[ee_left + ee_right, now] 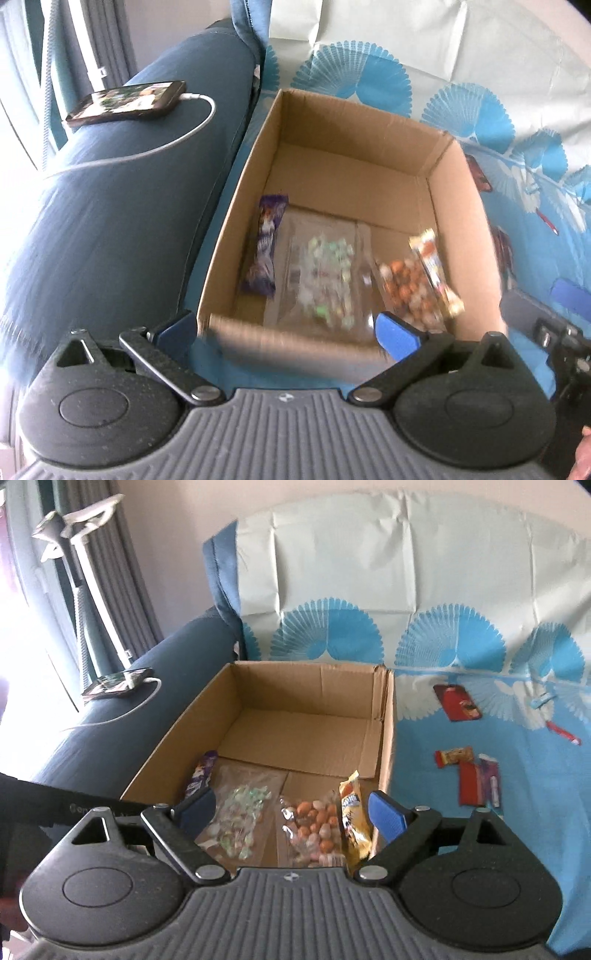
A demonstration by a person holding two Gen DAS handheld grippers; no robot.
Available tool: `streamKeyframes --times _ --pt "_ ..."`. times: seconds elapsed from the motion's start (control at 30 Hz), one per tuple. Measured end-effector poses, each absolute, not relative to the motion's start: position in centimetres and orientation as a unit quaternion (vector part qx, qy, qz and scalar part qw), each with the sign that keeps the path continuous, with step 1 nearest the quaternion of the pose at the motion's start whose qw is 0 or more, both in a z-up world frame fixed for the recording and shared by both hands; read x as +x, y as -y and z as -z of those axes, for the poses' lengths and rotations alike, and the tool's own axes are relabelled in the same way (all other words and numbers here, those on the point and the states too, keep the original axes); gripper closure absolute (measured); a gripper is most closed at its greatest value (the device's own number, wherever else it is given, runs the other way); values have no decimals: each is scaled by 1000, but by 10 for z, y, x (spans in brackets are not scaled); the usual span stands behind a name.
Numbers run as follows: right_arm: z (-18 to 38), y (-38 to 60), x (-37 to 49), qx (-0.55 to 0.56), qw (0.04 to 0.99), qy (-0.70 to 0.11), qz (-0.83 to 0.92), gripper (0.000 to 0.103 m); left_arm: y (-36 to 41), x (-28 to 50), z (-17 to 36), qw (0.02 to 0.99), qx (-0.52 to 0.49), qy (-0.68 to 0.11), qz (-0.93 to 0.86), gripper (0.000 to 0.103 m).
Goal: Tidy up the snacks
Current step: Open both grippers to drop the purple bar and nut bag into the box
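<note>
The left gripper [286, 330] hangs wide open and empty over the brown cardboard box [386, 738]. The right gripper [290, 812] is open and empty too. Four snack packs lie inside; the yellow wrapped bar [354, 818] leans on the wall and could get knocked. More red snack packets [467, 784] wait far right on the blue patterned cloth [480, 849].

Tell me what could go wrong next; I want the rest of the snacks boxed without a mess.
1. The yellow packet leans on the wall of the cardboard box and may slip flat when more goes in.
2. The loose snacks lie close together on the blue cloth, so a grab could snag two, or the cloth.
3. The phone and its cable rest on the armrest beside the box; a swing could knock them off.
</note>
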State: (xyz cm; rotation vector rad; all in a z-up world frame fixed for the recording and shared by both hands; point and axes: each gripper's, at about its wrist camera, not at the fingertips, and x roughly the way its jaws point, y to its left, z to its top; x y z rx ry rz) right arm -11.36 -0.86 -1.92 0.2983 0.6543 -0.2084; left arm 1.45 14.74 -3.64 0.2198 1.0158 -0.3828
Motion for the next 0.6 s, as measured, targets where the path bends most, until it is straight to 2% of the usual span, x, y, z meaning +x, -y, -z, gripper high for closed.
streamKeyframes --times 0.37,0.6 --pt "-10 -27 -198 102 947 -287 103 7 -167 -77 7 866 128 -444 193 0" --pt "-20 -39 -232 82 957 -263 91 5 -174 -107 -7 876 135 -425 183 0"
